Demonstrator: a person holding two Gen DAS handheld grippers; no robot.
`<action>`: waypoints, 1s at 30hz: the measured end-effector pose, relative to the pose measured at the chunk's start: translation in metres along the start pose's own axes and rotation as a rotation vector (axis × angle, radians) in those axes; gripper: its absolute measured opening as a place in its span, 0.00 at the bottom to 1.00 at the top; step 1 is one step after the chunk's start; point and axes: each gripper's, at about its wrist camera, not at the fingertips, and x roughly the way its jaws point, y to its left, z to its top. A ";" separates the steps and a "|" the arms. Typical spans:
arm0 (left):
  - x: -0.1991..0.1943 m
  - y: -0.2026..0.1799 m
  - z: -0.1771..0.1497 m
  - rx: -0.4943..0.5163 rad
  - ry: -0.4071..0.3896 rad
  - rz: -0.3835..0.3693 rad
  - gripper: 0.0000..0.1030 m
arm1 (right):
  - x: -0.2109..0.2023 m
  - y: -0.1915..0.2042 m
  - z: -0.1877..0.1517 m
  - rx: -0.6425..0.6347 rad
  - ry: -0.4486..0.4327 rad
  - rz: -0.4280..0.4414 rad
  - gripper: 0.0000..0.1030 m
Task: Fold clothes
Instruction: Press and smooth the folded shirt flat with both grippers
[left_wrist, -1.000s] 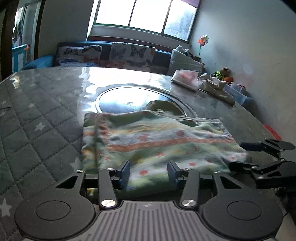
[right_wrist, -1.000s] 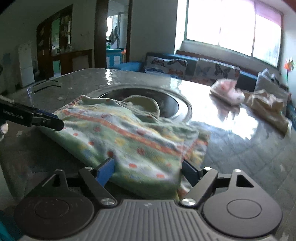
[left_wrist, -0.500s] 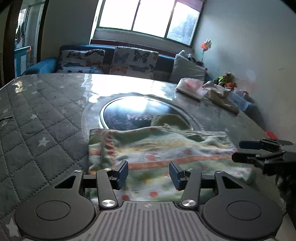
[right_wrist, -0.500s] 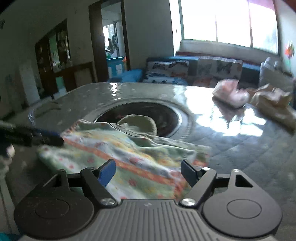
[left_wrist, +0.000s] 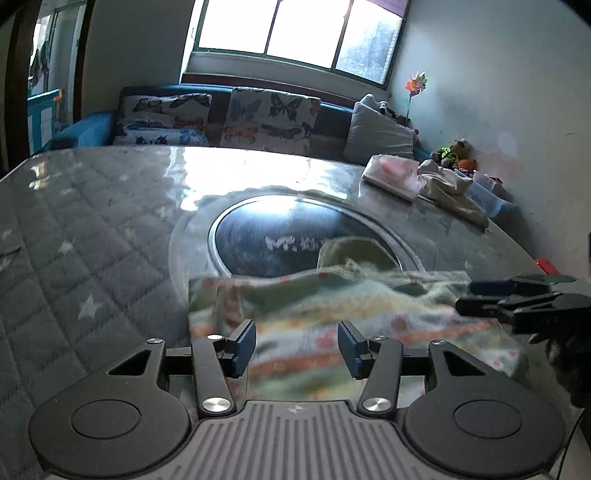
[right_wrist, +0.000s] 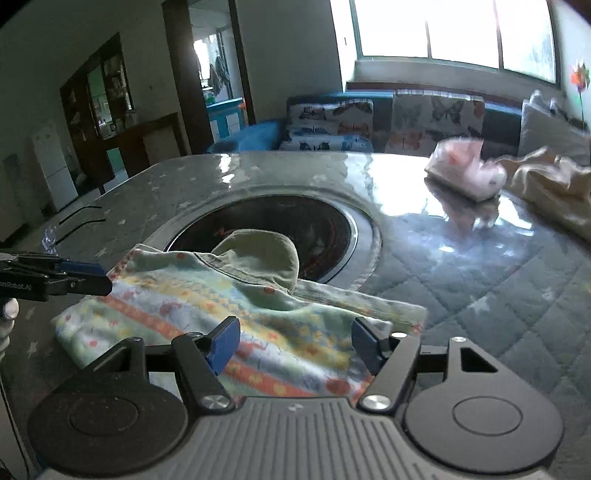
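Observation:
A folded green garment with orange and yellow patterned stripes (left_wrist: 332, 317) lies on the quilted grey table, its olive hood (right_wrist: 266, 254) resting on the round glass inset. My left gripper (left_wrist: 297, 347) is open and empty, raised above the garment's near edge. My right gripper (right_wrist: 295, 343) is open and empty above the garment's other side. The right gripper shows at the right of the left wrist view (left_wrist: 517, 299), and the left gripper shows at the left of the right wrist view (right_wrist: 55, 277).
The round dark glass inset (left_wrist: 295, 236) sits mid-table. A folded pink garment (right_wrist: 465, 173) and a cream garment (right_wrist: 546, 184) lie at the far right of the table. A sofa with butterfly cushions (left_wrist: 221, 122) stands behind the table. A wall is on the right.
Both grippers have lifted and drawn back from the garment, which now lies lower and farther in each view. Both stay open and empty.

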 end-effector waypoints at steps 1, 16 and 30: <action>0.004 0.000 0.003 0.006 -0.001 0.006 0.51 | 0.007 -0.003 0.001 0.026 0.015 0.005 0.66; 0.053 0.008 0.031 -0.016 0.069 0.057 0.43 | 0.018 0.004 0.000 0.019 0.003 -0.017 0.71; 0.066 -0.014 0.033 0.050 0.076 0.066 0.45 | 0.012 0.022 0.002 -0.034 -0.037 -0.022 0.86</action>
